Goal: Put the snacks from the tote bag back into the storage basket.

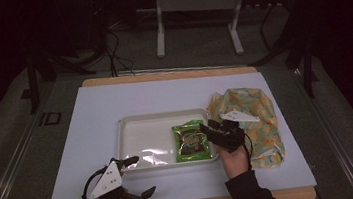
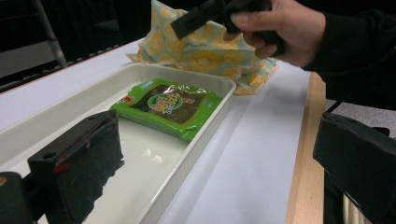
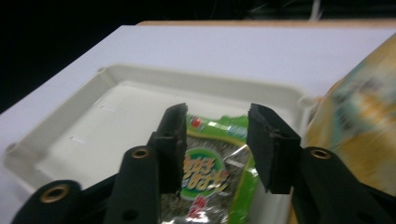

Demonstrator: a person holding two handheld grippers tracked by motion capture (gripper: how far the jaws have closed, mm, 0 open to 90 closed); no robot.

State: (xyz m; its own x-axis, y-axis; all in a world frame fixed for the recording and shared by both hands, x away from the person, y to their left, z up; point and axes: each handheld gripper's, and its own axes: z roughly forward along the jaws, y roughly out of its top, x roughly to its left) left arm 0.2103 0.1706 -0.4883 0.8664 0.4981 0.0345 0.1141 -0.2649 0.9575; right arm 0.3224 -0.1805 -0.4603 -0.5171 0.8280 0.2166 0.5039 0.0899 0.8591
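A green snack packet point(image 1: 191, 140) point(image 2: 168, 105) point(image 3: 210, 172) lies flat in the right end of a white tray point(image 1: 142, 126) point(image 2: 205, 81) point(image 3: 107, 121). My right gripper point(image 1: 212, 128) point(image 3: 217, 126) hangs just above the packet's right edge, its jaws apart and nothing pinched between them. The same gripper point(image 2: 205, 14), held in a hand, is at the top of the left gripper view. My left gripper point(image 1: 143, 175) point(image 2: 215, 163) rests near the table's front edge, by the tray's near left corner, with its jaws spread wide and empty.
A crumpled yellow and green patterned cloth point(image 1: 252, 116) point(image 2: 201, 51) point(image 3: 359, 116) lies against the tray's right side. A pale sheet point(image 1: 95, 113) covers the wooden tabletop. Metal stand legs point(image 1: 159, 36) rise beyond the table's far edge.
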